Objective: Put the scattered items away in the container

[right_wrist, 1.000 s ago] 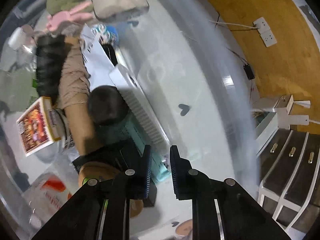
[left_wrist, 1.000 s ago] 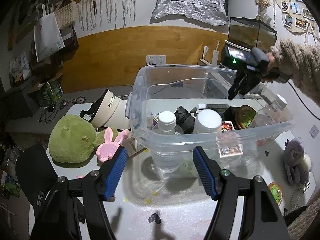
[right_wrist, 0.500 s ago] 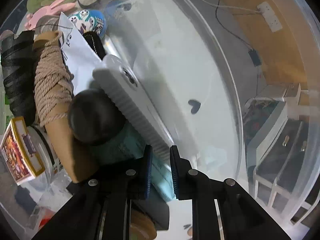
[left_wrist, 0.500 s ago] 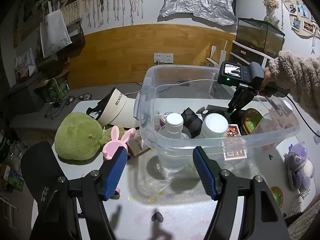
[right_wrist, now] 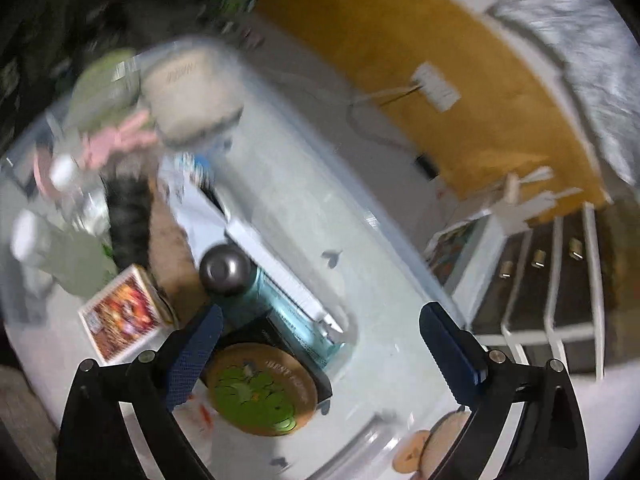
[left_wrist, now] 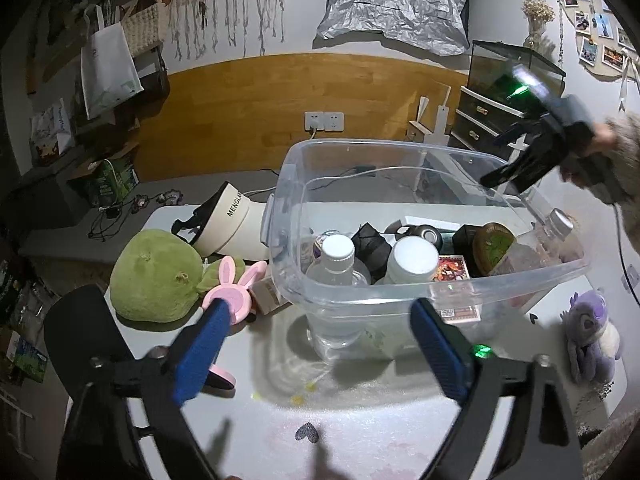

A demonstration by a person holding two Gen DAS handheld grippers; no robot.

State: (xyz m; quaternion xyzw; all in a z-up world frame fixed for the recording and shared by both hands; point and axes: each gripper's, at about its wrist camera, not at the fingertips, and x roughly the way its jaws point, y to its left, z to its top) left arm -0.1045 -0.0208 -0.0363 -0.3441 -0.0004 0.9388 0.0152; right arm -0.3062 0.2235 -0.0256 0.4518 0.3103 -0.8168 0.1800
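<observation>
Both grippers are spreading their jaws with nothing between the pads. Left gripper [left_wrist: 316, 344], blue-padded, hangs low over the white table [left_wrist: 360, 432] just in front of the clear plastic container [left_wrist: 440, 280]; right gripper [right_wrist: 320, 356] is up above the container's far right corner, carried by a hand [left_wrist: 600, 140] in a fuzzy sleeve, and its own view is smeared by motion.

Readable writing is scarce: "MENGLA…" runs down the side of a cream cap [left_wrist: 230, 216] lying on the table left of the container. A round wooden coaster [right_wrist: 262, 390] inside the bin carries green frog artwork and lettering too blurred to read.

Inside the container sit a white-capped water bottle [left_wrist: 338, 264], a white-lidded jar [left_wrist: 410, 258], a red card box [left_wrist: 452, 270], a black-capped teal can [right_wrist: 260, 288] and a second bottle [left_wrist: 554, 228] leaning in the right corner.

Still outside: a green plush [left_wrist: 154, 276], a pink bunny-eared object [left_wrist: 236, 292] touching it, and a purple plush [left_wrist: 592, 332] to the right.
</observation>
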